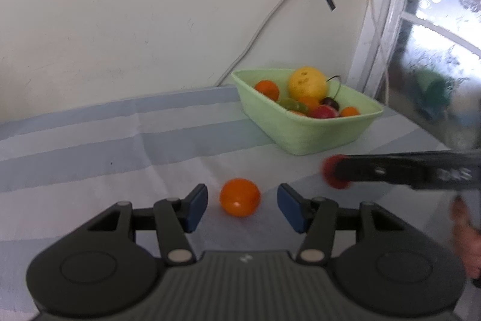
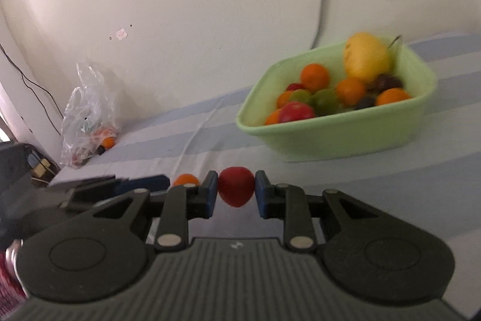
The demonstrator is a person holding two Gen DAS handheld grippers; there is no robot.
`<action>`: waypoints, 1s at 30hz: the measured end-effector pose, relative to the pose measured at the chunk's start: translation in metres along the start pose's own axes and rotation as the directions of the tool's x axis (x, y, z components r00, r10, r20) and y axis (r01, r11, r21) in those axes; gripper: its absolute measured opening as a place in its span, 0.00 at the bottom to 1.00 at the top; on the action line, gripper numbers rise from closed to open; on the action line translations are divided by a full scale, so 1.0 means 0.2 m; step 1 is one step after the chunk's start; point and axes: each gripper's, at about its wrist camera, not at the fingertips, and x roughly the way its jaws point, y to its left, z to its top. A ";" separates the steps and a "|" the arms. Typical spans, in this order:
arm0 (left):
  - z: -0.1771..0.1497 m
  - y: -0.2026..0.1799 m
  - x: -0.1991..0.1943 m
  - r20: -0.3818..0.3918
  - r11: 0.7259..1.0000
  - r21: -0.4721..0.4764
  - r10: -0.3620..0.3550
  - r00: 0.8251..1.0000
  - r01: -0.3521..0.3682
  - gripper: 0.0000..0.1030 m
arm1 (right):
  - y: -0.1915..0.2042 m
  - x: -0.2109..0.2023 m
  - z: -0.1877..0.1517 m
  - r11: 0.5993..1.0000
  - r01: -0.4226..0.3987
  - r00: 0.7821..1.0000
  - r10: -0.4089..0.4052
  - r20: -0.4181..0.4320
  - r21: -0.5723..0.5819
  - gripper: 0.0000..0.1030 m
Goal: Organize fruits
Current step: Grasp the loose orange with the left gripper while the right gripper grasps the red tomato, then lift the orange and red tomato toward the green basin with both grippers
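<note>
Right now the small orange (image 1: 239, 197) is lying on the striped cloth of the worktop (image 1: 90, 146), dead ahead of the left gripper (image 1: 242, 208) and centred in the gap between its jaws, which are standing fairly wide with neither blue pad touching the fruit. It is round, so no long axis is dictating the approach; a short push forward looks like all that is needed before closing. The left hand is clearly the nearer one to it.

Just beside it, toward the right edge of the worktop, the red fruit (image 2: 236, 186) is sitting between the jaws of the right gripper (image 2: 236, 194), which are standing narrow with both pads pressing on its sides; it is lying slightly tilted, its narrower end pointing down. Whether it is lifting clear of the cloth I cannot tell.

Beyond both, toward the far right corner near the wall, the green tub (image 1: 315, 137) is holding the fruits already gathered, and it is lying ahead and to the right of both grippers
</note>
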 end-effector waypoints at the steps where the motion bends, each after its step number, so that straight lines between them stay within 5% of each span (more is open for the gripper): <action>1: 0.00 0.00 0.01 -0.008 1.000 0.001 0.002 1.000 -0.002 0.47 | 0.00 -0.02 -0.01 1.000 0.013 1.000 -0.013 0.007 -0.011 0.28; 4: -0.01 -0.03 0.02 -0.017 0.999 0.022 0.027 0.999 -0.027 0.30 | -0.02 -0.06 -0.05 0.998 0.046 0.999 -0.046 0.013 -0.036 0.28; 18: -0.23 -0.31 -0.36 0.031 0.999 0.028 -0.046 0.998 0.045 0.30 | 0.06 -0.30 -0.23 0.996 0.035 0.999 -0.032 0.030 -0.086 0.28; 30: -0.39 -0.46 -0.40 0.024 0.998 0.049 -0.041 0.999 0.039 0.30 | 0.12 -0.44 -0.43 0.974 0.108 0.993 -0.098 0.059 -0.201 0.30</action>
